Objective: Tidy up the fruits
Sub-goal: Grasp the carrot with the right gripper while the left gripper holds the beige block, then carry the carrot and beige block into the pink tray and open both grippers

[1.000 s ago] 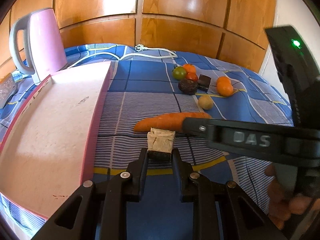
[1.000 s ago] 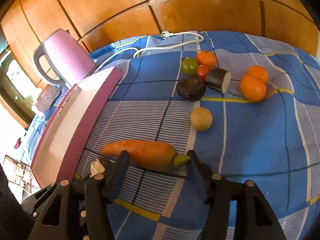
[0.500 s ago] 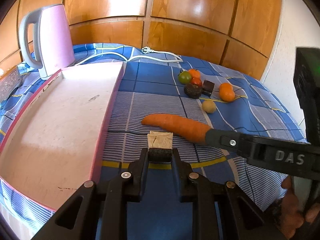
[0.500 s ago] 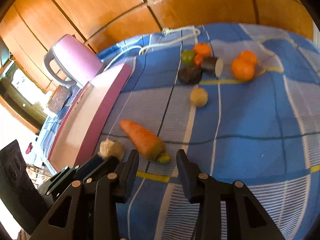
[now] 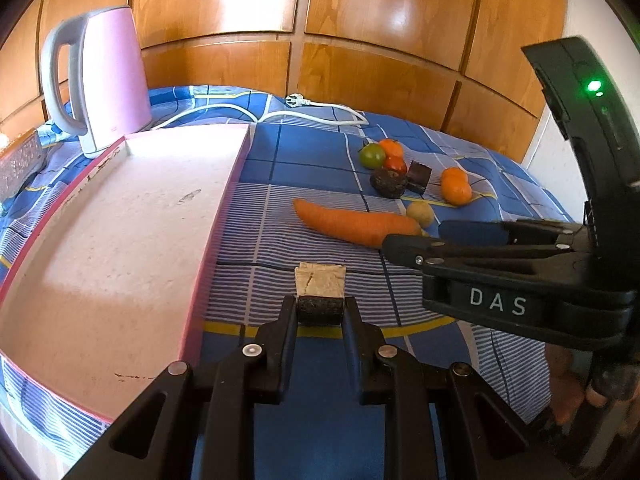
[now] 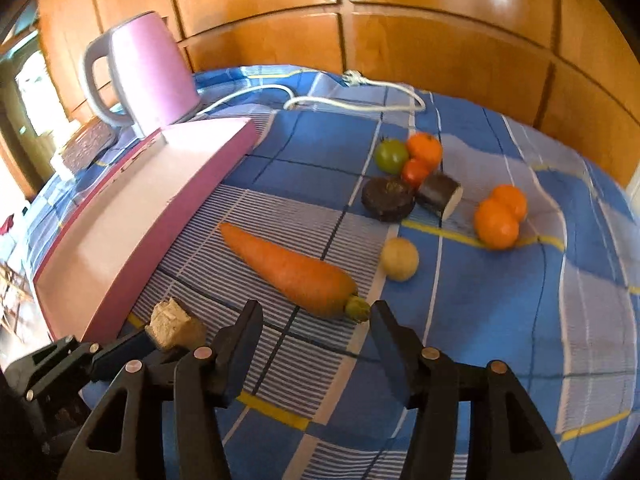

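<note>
My left gripper (image 5: 320, 310) is shut on a dark-skinned, pale-fleshed fruit chunk (image 5: 320, 286), held above the cloth beside the pink tray (image 5: 112, 232). The chunk also shows in the right wrist view (image 6: 174, 322). My right gripper (image 6: 316, 320) is open and empty, just behind the stem end of a carrot (image 6: 290, 270) lying on the blue cloth. In the left wrist view the carrot (image 5: 354, 224) lies ahead, with the right gripper (image 5: 414, 236) at its thick end. Beyond lie a small yellow fruit (image 6: 399, 259), two oranges (image 6: 498, 216), a dark round fruit (image 6: 387, 199), a dark cut piece (image 6: 438, 198), and green (image 6: 391, 155), red (image 6: 416, 172) and orange (image 6: 425, 148) tomatoes.
A pink kettle (image 5: 100, 80) stands behind the tray, its white cord (image 6: 352, 98) trailing across the back of the cloth. Wooden panels (image 5: 360, 32) close the back. A patterned box (image 5: 18, 164) sits at the far left.
My right gripper has opened wider and swung so the carrot's stem end lies between its fingers. My left gripper still holds the chunk, little moved.
</note>
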{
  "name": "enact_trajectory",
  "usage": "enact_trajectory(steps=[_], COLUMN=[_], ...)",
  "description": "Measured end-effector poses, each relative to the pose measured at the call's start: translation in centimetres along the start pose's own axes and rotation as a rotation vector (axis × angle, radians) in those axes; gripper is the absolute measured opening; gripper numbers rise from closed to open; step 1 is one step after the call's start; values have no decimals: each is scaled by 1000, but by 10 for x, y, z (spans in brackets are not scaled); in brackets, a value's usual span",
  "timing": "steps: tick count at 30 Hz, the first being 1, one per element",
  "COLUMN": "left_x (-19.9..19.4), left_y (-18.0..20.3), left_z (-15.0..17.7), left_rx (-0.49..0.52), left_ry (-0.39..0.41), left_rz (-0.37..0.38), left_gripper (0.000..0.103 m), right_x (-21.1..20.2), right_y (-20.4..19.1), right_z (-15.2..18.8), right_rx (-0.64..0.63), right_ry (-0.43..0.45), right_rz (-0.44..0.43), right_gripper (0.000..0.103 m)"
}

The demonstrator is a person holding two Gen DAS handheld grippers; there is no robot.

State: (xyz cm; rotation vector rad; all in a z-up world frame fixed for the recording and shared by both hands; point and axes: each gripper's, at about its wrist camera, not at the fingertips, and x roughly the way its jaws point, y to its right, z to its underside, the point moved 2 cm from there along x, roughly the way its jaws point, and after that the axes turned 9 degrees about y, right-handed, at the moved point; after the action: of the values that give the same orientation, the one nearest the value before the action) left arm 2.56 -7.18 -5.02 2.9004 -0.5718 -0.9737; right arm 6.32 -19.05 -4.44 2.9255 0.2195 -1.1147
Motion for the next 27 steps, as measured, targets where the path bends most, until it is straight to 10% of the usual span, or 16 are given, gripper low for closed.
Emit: enact_trajectory(steps=[11,18,27], left_x=[-6,-11,-20], left_y=[-4,-9,-6], left_z=[-6,-11,-13], left_rx=[-19,-34,-3], left_ry=[31,55,96], left_rz=[-1,-9,-27], left_gripper=[22,22,22], right_x=[43,29,8], right_y=[-14,1,17], right_z=[-10,1,19], right_rx=[-166,12,351], right_ry=[-93,-66,-74], right_rz=[-7,-5,-157], right_gripper=[56,33,30])
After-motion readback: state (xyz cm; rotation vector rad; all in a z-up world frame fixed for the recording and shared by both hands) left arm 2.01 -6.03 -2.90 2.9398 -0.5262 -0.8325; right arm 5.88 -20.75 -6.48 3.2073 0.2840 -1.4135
